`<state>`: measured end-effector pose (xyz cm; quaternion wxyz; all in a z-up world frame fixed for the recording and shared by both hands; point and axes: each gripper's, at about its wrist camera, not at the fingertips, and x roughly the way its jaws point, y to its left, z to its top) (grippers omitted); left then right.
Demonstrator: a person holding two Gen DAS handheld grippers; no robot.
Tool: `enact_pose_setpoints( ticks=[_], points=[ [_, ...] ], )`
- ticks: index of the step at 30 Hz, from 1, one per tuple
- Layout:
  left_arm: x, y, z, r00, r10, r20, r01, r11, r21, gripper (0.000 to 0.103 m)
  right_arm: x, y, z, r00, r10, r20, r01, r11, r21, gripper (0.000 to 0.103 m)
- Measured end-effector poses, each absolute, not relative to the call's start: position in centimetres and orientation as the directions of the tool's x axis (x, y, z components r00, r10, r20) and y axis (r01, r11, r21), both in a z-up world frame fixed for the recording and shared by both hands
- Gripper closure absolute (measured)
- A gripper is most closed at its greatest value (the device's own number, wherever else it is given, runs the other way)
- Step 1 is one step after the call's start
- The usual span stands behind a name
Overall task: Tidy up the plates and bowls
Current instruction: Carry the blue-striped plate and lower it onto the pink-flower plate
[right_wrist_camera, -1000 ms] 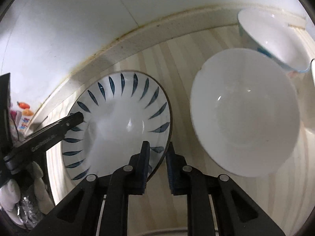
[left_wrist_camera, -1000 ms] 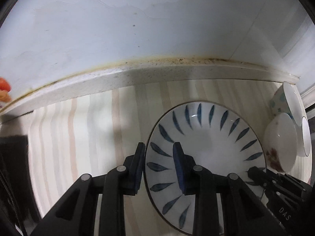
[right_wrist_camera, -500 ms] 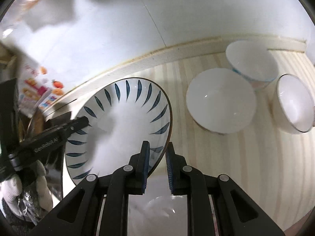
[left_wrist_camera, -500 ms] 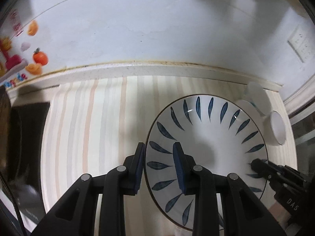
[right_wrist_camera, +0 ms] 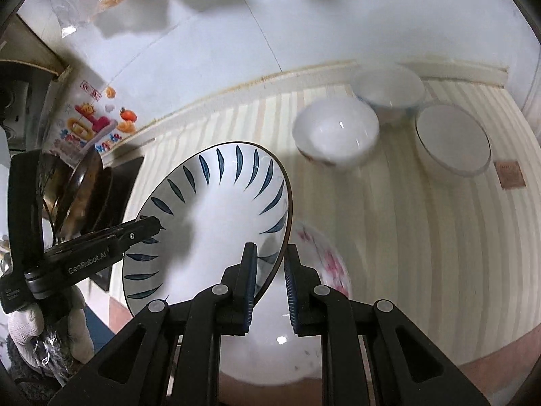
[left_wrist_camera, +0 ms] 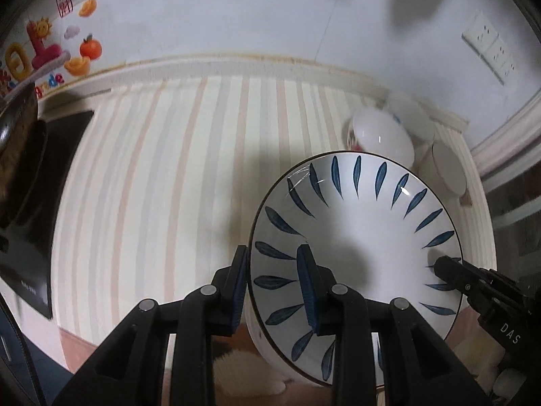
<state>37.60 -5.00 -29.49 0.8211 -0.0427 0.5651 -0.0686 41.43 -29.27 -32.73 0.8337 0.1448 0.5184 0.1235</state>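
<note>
While the left tool (left_wrist_camera: 274, 286) and right tool (right_wrist_camera: 269, 283) each pinch opposite rims of the leaf-patterned plate (left_wrist_camera: 355, 233), held tilted above the striped worktop (right_wrist_camera: 422, 237) and a flowered plate (right_wrist_camera: 324, 253), an uneven pull could let it slip and shatter.

Leaf plate (right_wrist_camera: 216, 223) hanging above the tabletop (right_wrist_camera: 439, 237), left tongs (left_wrist_camera: 274, 287) sitting on its left rim, right tongs (right_wrist_camera: 268, 280) on its right rim; flowered plate (right_wrist_camera: 324, 260) lying on the tabletop under and right of it, partly hidden; three bowls sitting behind near the wall (right_wrist_camera: 338, 17): near bowl (right_wrist_camera: 336, 133) front-left, back bowl (right_wrist_camera: 389, 89) just behind it, right bowl (right_wrist_camera: 451, 140) beside both at right; small square mat (right_wrist_camera: 510, 174) lying right of the right bowl; dark cooktop (left_wrist_camera: 37, 216) sitting at the tabletop's far left; stickers (left_wrist_camera: 44, 50) on the wall behind it.
</note>
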Motion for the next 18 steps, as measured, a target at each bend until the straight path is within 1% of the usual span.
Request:
enact_pose_setpoints(
  ticks=[6, 10, 18],
  points=[
    [35.7, -6.0, -33.1, 0.271, -0.119, -0.955, 0.070, 0.992, -0.104, 0.077, 39.9, -29.5, -36.3, 0.370, 0.361, -0.856, -0.064, 0.929, 0.364, 0.085],
    [35.2, -6.4, -35.1, 0.224, -0.107, -0.969, 0.063, 0.993, -0.095, 0.077, 39.4, -29.8, -38.4, 0.349, 0.359, -0.866, -0.053, 0.930, 0.364, 0.085],
    [34.9, -7.5, -36.0, 0.216, -0.079, -0.973, 0.091, 0.994, -0.061, 0.077, 38.8, -30.5, -40.5, 0.333, 0.349, -0.876, -0.032, 0.933, 0.359, 0.085]
  ],
)
